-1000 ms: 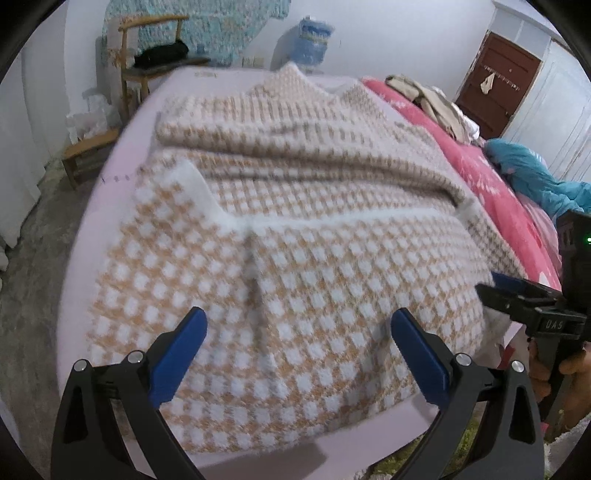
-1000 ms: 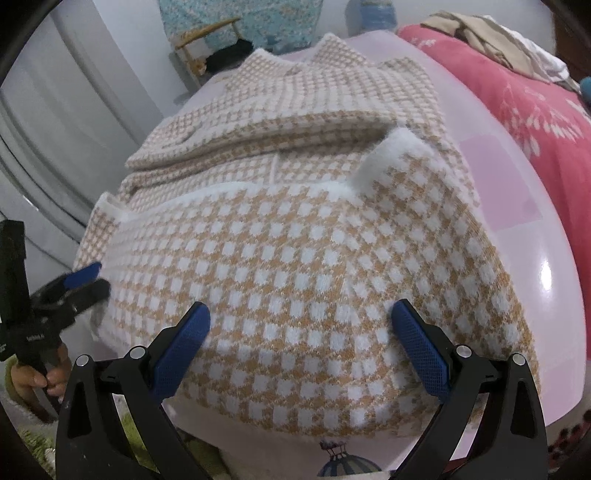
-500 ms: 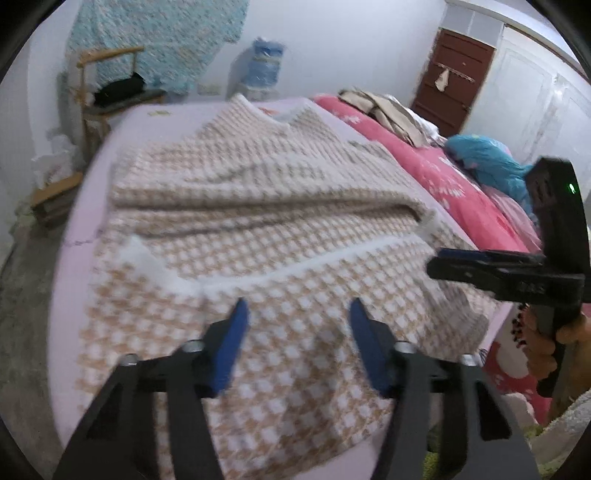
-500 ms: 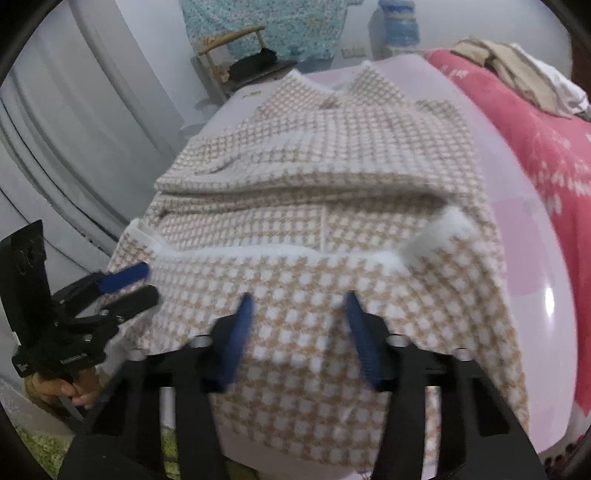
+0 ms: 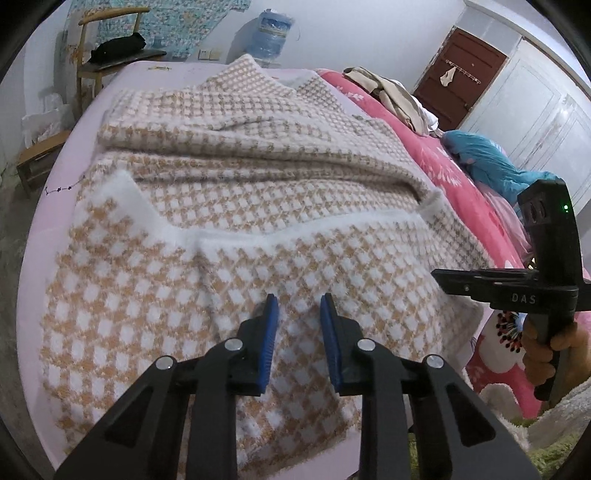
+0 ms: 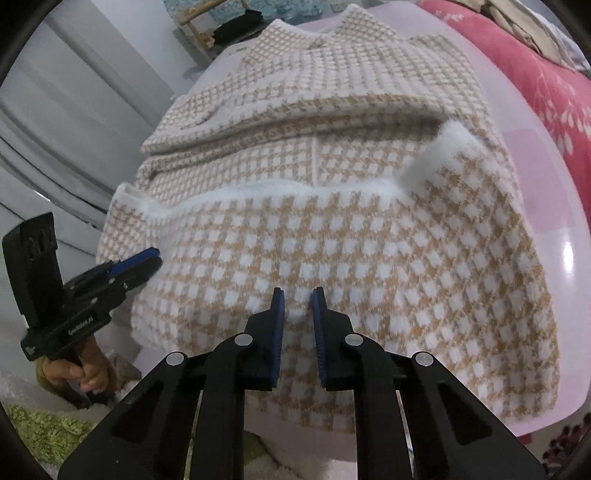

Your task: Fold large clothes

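Observation:
A large tan-and-white checked knit garment (image 5: 258,206) lies on a pink sheet, its lower part folded up toward the collar with a white hem running across the middle; it also shows in the right wrist view (image 6: 332,229). My left gripper (image 5: 297,306) hovers over the near folded edge, jaws narrowed with a small gap, holding nothing. My right gripper (image 6: 298,299) hovers over the same near edge further right, jaws nearly closed, empty. Each gripper shows in the other's view: the right gripper (image 5: 476,282) and the left gripper (image 6: 147,258).
The pink sheet (image 5: 55,206) covers the bed. A red floral blanket (image 5: 447,173) lies at the right with a blue bundle (image 5: 491,162) and beige clothes (image 5: 388,88). A wooden chair (image 5: 107,48) and water jug (image 5: 271,33) stand behind. A green rug (image 6: 44,432) lies below.
Both grippers' jaws have gone from wide open to nearly closed and pulled back from the garment. The garment stays folded up on the bed.

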